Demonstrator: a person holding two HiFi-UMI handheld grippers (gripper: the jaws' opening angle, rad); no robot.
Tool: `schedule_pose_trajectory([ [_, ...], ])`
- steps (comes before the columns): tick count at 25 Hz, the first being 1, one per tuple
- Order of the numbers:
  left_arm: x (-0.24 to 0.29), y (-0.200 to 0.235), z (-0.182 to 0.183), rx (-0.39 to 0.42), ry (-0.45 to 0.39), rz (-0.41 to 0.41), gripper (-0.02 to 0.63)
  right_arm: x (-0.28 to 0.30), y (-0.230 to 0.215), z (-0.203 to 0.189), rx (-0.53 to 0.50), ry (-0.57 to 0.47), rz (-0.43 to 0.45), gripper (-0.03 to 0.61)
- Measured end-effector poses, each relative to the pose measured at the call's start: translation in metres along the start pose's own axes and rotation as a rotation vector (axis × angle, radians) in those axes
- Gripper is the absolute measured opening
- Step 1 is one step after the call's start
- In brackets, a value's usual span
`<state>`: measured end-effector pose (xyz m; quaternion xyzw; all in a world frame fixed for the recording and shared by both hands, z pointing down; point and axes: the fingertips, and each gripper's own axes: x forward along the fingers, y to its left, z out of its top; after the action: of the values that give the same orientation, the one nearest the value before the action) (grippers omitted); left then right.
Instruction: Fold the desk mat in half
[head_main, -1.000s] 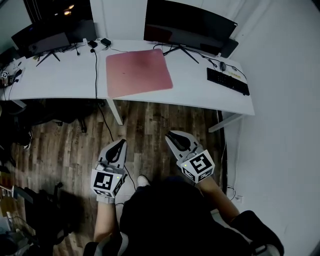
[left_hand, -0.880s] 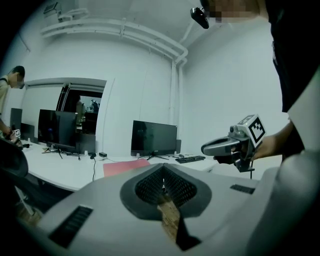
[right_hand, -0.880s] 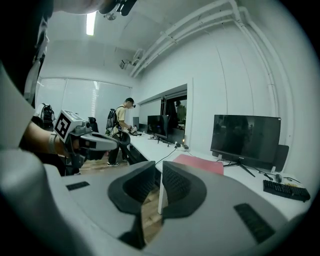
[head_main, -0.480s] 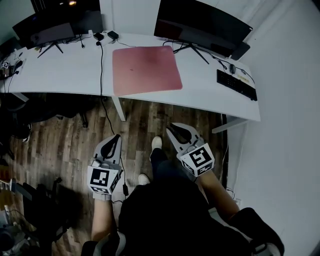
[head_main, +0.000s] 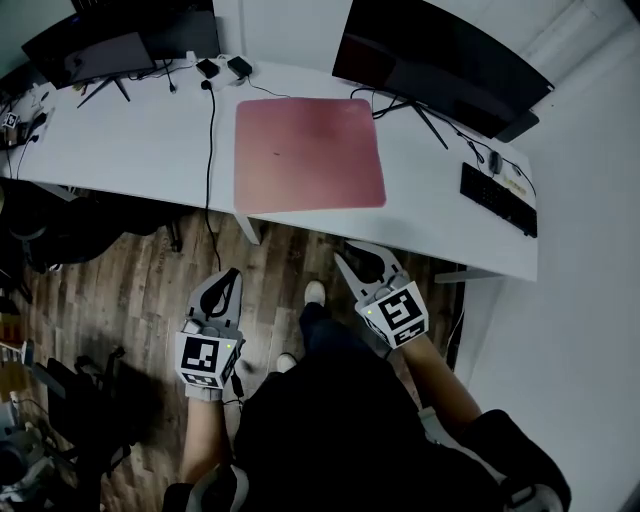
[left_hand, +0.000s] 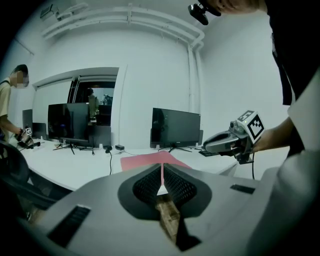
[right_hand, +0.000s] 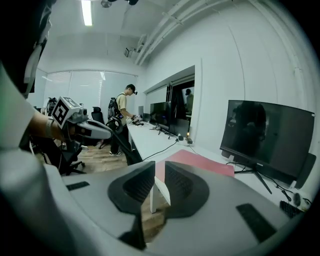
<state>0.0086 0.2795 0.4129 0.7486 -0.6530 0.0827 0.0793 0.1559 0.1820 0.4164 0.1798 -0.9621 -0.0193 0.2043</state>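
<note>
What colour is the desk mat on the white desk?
The desk mat is a plain, dull pinkish red; the head view shows it best.

The head camera looked steeply down from high up at the long white desk (head_main: 130, 150) and the brown wood floor (head_main: 130, 280). Both gripper cameras sat low, facing the far desk. All three saw the flat pink square desk mat (head_main: 305, 155). The left camera also saw the right gripper (left_hand: 210, 145), and the right camera saw the left gripper (right_hand: 107, 134).
</note>
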Motion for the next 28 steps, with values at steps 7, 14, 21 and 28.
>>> schedule_pose_trajectory([
  [7,0.068,0.026,-0.004,-0.025,0.07,0.038,0.009,0.059,-0.06,0.0,-0.047,0.044,0.087,0.052],
  [14,0.128,0.045,-0.008,-0.033,0.131,0.081,0.009,0.103,-0.109,-0.009,-0.092,0.095,0.18,0.055],
  [21,0.168,0.065,-0.024,-0.012,0.236,0.096,0.066,0.136,-0.143,-0.029,-0.13,0.158,0.256,0.098],
  [28,0.193,0.082,-0.061,0.045,0.367,0.023,0.109,0.152,-0.163,-0.051,-0.1,0.215,0.268,0.133],
])
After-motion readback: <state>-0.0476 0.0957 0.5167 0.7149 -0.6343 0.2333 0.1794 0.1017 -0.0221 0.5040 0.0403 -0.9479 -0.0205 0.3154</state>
